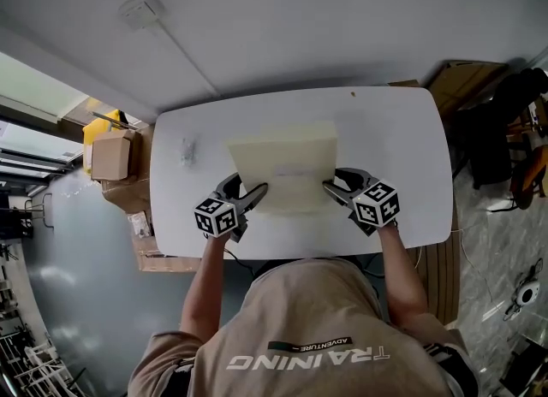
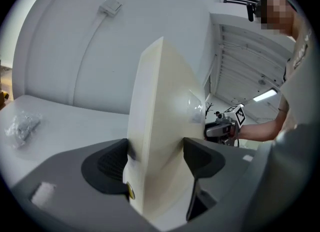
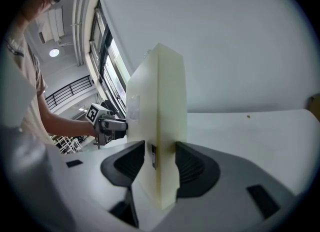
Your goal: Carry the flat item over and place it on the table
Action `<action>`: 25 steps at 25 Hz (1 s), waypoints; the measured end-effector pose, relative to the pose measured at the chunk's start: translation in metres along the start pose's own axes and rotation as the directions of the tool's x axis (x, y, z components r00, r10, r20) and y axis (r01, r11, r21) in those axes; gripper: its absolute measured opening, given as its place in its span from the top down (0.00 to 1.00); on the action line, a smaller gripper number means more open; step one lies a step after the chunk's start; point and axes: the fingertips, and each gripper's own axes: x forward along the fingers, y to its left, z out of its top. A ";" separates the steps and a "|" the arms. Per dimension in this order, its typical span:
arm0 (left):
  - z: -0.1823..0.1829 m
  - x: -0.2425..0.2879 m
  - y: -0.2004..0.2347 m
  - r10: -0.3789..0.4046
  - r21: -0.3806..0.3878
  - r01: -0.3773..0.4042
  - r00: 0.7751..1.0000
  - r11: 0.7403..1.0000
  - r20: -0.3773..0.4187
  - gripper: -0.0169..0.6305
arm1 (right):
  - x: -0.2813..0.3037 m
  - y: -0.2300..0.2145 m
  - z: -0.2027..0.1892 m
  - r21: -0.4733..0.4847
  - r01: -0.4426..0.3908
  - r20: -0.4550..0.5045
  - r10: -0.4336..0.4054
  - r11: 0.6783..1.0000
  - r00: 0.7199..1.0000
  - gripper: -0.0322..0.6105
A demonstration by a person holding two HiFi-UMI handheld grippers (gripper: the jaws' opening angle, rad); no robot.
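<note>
A flat cream panel (image 1: 287, 164) is held over the white table (image 1: 402, 147), slightly tilted, its near edge toward me. My left gripper (image 1: 255, 194) is shut on the panel's near left corner, and my right gripper (image 1: 331, 186) is shut on its near right corner. The left gripper view has the panel (image 2: 162, 106) edge-on with both pads of the left gripper (image 2: 156, 157) against it. In the right gripper view the panel (image 3: 160, 111) is clamped the same way by the right gripper (image 3: 161, 162). I cannot tell whether the panel's far edge rests on the table.
A small crumpled clear plastic bag (image 1: 187, 151) lies on the table's left part. Cardboard boxes (image 1: 111, 157) and a yellow item (image 1: 101, 126) stand off the table's left end. More cardboard (image 1: 467, 79) and dark gear are at the right end. A white wall runs behind.
</note>
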 end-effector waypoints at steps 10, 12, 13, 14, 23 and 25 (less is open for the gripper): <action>0.008 0.022 0.037 -0.032 -0.104 0.030 0.999 0.994 -0.015 0.46 | 0.029 -0.022 0.002 0.011 0.044 -0.083 -0.043 0.999 0.996 0.64; 0.007 0.027 0.041 -0.036 -0.115 0.033 0.999 0.993 -0.026 0.46 | 0.034 -0.028 0.002 0.043 0.049 -0.080 -0.045 0.998 0.996 0.64; 0.006 0.029 0.044 -0.037 -0.119 0.033 0.999 0.992 -0.031 0.46 | 0.036 -0.031 0.002 0.057 0.050 -0.079 -0.046 0.997 0.996 0.64; 0.005 0.031 0.046 -0.037 -0.124 0.032 0.999 0.992 -0.036 0.46 | 0.038 -0.034 0.001 0.070 0.051 -0.079 -0.046 0.996 0.996 0.64; -0.007 0.049 0.073 -0.041 -0.200 0.023 0.996 0.979 -0.084 0.46 | 0.066 -0.062 -0.004 0.166 0.045 -0.102 -0.028 0.985 0.994 0.64; -0.009 0.052 0.079 -0.037 -0.219 0.015 0.995 0.976 -0.093 0.46 | 0.072 -0.068 -0.004 0.177 0.043 -0.114 -0.023 0.983 0.993 0.64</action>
